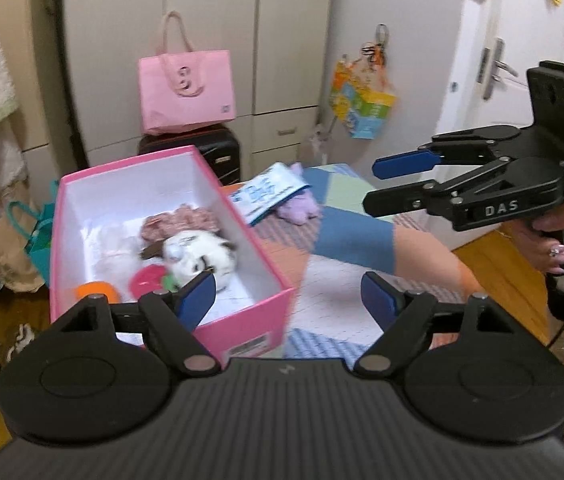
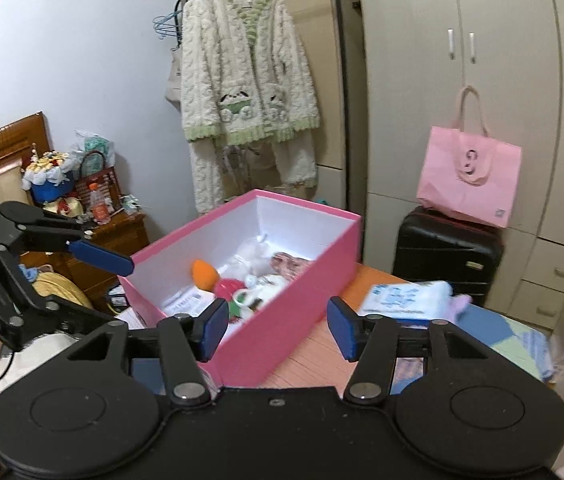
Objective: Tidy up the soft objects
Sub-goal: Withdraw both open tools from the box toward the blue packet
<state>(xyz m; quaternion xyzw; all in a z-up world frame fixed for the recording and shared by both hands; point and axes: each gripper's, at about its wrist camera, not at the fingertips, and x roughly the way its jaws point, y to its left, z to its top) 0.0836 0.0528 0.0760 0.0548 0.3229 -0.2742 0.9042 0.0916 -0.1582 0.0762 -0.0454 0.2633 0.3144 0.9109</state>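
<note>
My left gripper (image 1: 289, 300) stands spread, its flat blue pads (image 1: 198, 294) on black jointed arms pinching nothing; the ribbed black housing fills the bottom of my left wrist view. My right gripper (image 2: 278, 330) is likewise parted and empty, its rounded blue pads (image 2: 214, 330) bare. In the left wrist view I see the right gripper from the side at three o'clock, held by my hand (image 1: 553, 240) around its handle. Just past my left pad, at eleven o'clock, sits the pink box (image 1: 274, 304), a rectangular cardboard carton with smooth white inner walls, open at the top. Inside it lie the soft things: a fluffy white plush with dark markings (image 1: 198, 256), a crumpled pinkish patterned fabric piece (image 1: 178, 222), a round red piece (image 1: 148, 280), an orange rounded toy (image 1: 96, 292) and some pale filmy wrapping that is too blurred to read. The box rests on a patchwork quilt (image 1: 341, 300) of blue, peach and pale green blocks with a fine woven texture. At twelve o'clock, beyond the box, a purple plush (image 1: 301, 206) lies on the quilt, partly under a flat blue-and-white packet (image 1: 266, 196). Farther off, a pink tote bag (image 1: 188, 88) with looped handles stands on a hard black ridged suitcase (image 1: 218, 152) against the beige wardrobe (image 1: 218, 20). In my right wrist view, a fuzzy cream cardigan (image 2: 248, 76) with green trim hangs at twelve o'clock.
</note>
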